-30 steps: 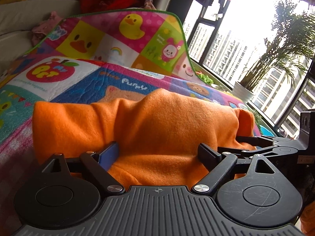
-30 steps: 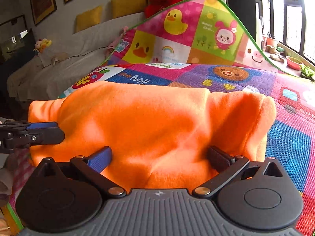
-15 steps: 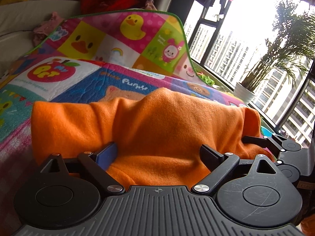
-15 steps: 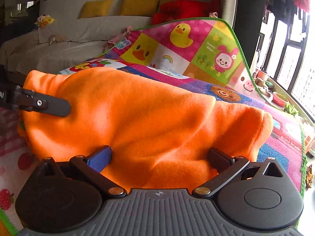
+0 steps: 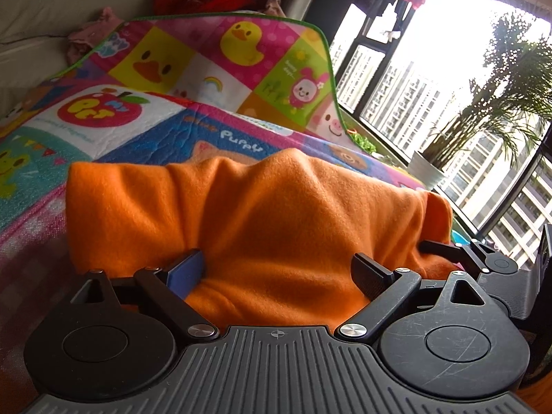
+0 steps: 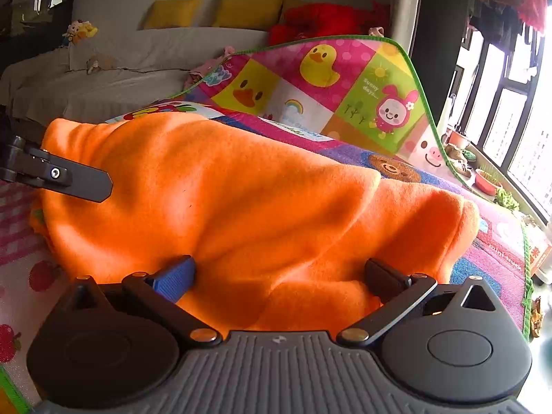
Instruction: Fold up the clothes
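Note:
An orange fleece garment (image 5: pixel 258 214) lies bunched in a hump on the colourful play mat (image 5: pixel 138 138). My left gripper (image 5: pixel 277 262) sits at its near edge with the jaws wide and opening. Fleece bulges between them, but the pads do not clamp it. My right gripper (image 6: pixel 279 265) sits at the near edge of the same garment (image 6: pixel 241 200), jaws wide, with cloth mounded between them. One of the right gripper's fingers (image 5: pixel 445 248) rests against the cloth at the right of the left wrist view. A left finger (image 6: pixel 69 179) lies on the garment's left end in the right wrist view.
The far end of the mat (image 6: pixel 345 79) stands curled up against a grey sofa (image 6: pixel 138 65) with yellow cushions (image 6: pixel 248 10) and a red bundle (image 6: pixel 324 17). Tall windows (image 5: pixel 431 96) and a potted plant (image 5: pixel 483 131) stand on the right.
The right wrist view has rolled and swung, so the left finger now shows higher on the garment's left end. In the left wrist view the right gripper's finger has shifted a little. The garment keeps its humped shape.

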Available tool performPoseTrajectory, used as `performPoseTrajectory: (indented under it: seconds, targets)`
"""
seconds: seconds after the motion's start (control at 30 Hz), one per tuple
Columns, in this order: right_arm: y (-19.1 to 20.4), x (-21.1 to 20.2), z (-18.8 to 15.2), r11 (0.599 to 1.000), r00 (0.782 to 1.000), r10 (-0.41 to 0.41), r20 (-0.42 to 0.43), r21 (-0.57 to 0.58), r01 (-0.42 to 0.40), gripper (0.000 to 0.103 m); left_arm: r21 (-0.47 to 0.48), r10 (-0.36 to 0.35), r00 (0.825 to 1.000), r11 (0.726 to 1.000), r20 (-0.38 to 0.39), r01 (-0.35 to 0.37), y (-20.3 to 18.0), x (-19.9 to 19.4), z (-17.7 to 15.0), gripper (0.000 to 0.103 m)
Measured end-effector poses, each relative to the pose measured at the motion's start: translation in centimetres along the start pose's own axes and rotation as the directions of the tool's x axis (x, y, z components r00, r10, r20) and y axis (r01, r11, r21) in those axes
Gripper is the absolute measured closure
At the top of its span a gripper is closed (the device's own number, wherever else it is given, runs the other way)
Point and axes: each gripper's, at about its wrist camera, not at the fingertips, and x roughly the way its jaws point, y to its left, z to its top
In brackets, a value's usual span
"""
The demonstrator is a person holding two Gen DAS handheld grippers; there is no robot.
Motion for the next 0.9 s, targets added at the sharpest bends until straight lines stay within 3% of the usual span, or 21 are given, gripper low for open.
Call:
performPoseTrajectory:
  seconds: [0.17,0.33,0.43,0.53,0.63,0.73,0.83,0.9]
  targets:
    - [-1.2,0.3,0.3,0.997,0.998,0.061,-0.026,0.044,-0.06,0.0,0.004,-0.014,1.0,1.0,-0.001,0.014,0.2,0.0,-0.1,0.007]
    - [-1.0,-3.7,3.1,0.999,0.991,0.04,0.124,0.014,-0.042,0.0,-0.002,-0.028,1.0,1.0,-0.005,0.028,0.5,0.3,0.0,0.006]
    - [-1.5,-3.6,5.9,1.0,0.985,-0.02,0.17,0.021,0.016,0.0,0.007,-0.028,1.0,1.0,-0.003,0.028,0.2,0.4,-0.1,0.004]
    - [-1.7,0.3,7.0,0.997,0.994,-0.08,0.08,0.022,0.078,0.0,0.014,-0.03,1.0,0.999,-0.001,0.03,0.2,0.4,-0.2,0.003]
    - [-1.7,5.4,5.9,0.995,0.992,-0.102,-0.076,0.015,0.104,0.0,0.012,-0.041,0.999,0.999,-0.001,0.041,0.4,0.2,-0.2,0.003]
    - [-1.4,5.2,4.9,0.993,0.993,-0.114,-0.035,0.029,0.115,0.0,0.014,-0.043,0.999,0.999,-0.002,0.043,0.5,0.2,-0.2,0.003]
    - [-0.9,2.4,4.8,0.993,0.992,-0.121,0.033,0.008,0.12,0.0,0.013,-0.042,0.999,0.999,0.0,0.042,0.5,0.3,-0.2,0.003]
    - [-0.6,-0.6,4.5,0.998,0.995,-0.049,0.087,-0.032,0.052,0.0,0.011,-0.041,0.999,0.999,0.002,0.041,0.5,0.3,-0.2,0.003]
